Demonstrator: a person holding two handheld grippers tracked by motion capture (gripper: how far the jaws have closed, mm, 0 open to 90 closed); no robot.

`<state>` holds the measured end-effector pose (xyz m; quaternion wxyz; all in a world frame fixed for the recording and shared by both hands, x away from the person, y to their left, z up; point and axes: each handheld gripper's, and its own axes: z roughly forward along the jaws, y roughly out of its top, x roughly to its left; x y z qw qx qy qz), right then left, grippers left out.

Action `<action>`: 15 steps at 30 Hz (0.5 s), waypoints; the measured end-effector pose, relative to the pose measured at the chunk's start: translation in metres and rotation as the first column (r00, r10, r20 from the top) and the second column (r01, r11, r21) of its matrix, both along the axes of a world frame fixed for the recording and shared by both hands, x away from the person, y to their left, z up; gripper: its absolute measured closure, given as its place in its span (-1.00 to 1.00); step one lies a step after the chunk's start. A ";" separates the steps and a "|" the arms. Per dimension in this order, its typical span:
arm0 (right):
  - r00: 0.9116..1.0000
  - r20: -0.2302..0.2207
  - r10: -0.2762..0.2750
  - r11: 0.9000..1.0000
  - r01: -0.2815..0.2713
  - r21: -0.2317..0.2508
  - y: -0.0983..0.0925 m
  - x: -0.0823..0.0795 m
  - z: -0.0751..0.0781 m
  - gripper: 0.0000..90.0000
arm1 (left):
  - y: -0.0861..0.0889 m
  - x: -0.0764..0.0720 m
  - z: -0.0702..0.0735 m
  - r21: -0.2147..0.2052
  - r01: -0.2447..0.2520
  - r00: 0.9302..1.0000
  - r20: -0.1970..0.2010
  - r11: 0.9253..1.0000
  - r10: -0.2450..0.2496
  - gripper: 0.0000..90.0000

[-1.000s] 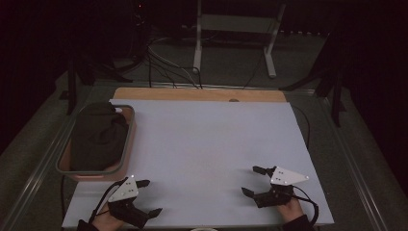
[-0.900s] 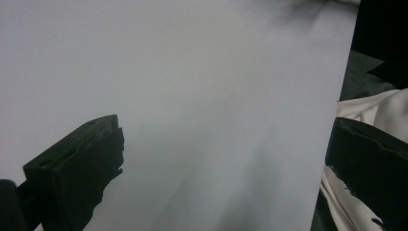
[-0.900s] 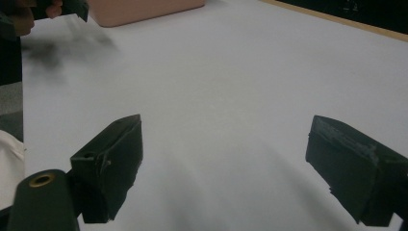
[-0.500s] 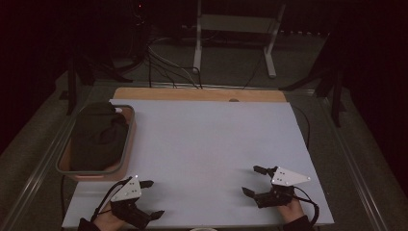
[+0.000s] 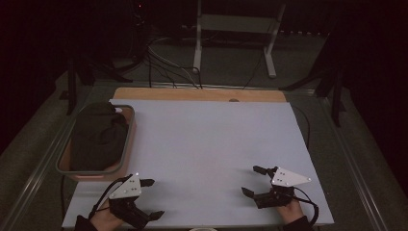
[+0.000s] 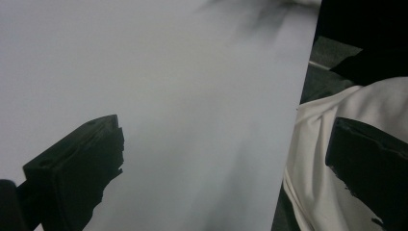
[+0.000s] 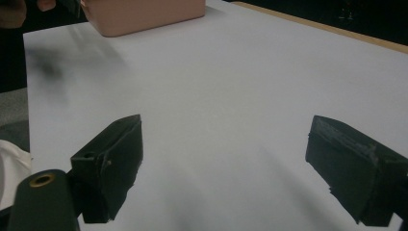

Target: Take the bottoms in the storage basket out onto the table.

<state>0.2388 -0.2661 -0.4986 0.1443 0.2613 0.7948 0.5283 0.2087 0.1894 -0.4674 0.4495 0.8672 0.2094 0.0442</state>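
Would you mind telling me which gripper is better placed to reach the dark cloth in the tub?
Left. The left gripper sits open just below the tub holding the dark cloth; the right gripper is across the table.

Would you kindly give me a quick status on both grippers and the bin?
Left gripper open, empty, near the table's front edge. Right gripper open, empty. Dark cloth sits in the pink bin, untouched. Nothing between.

That dark bundle point(image 5: 98, 137) in the pink tub point(image 5: 126, 159) is too murky to identify (cloth maybe?), and the tub's cropped in the right gripper view.
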 end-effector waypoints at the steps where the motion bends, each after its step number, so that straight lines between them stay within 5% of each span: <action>1: 1.000 0.001 0.001 1.000 -0.001 -0.001 0.000 0.000 0.000 -0.71 | -0.001 0.000 0.001 -0.001 0.004 1.000 -0.002 1.000 -0.004 -0.99; 15: 1.000 0.009 0.000 1.000 0.000 0.021 -0.001 -0.003 0.002 -0.71 | -0.005 0.006 0.017 0.014 0.054 0.998 -0.037 0.998 -0.053 -0.99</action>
